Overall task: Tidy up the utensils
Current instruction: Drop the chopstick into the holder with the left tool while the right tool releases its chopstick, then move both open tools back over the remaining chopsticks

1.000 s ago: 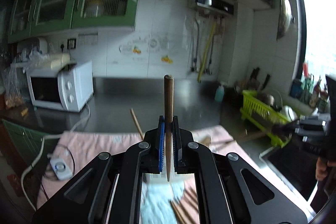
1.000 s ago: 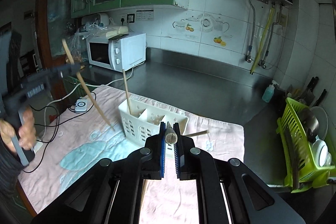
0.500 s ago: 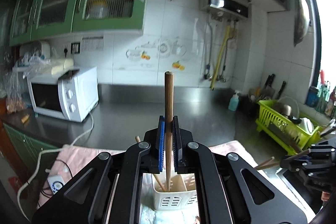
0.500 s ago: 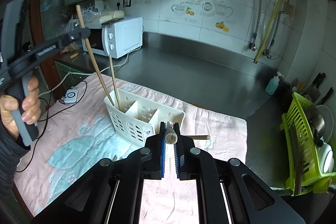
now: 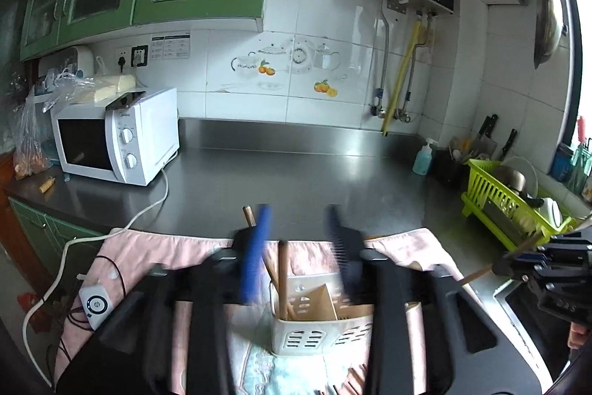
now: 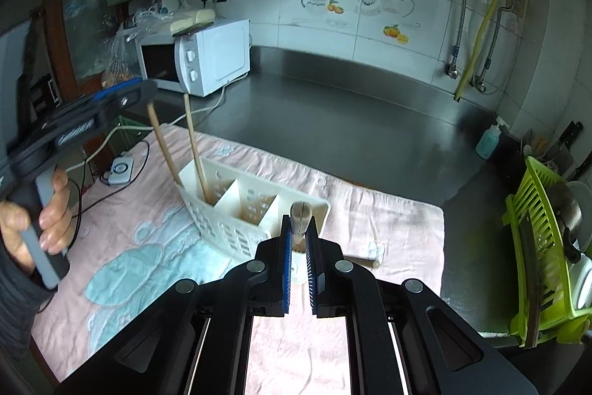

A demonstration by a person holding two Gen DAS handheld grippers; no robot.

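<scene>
In the lower centre of the right wrist view, the right gripper [image 6: 299, 243] had its fingers pinching a wooden chopstick [image 6: 300, 214] seen end-on. Just beyond it, mid-frame, the white utensil caddy [image 6: 236, 206] stood on the pink cloth [image 6: 373, 221], with two chopsticks [image 6: 196, 150] leaning upright in its left compartment. At the left edge, the left gripper [image 6: 122, 99] hovered over them. In the left wrist view its fingers [image 5: 255, 258] were blurred and spread wide, one on each side of the caddy below, gripping nothing. Farther back, a microwave [image 6: 207, 56] sat on the steel table [image 6: 351, 113].
</scene>
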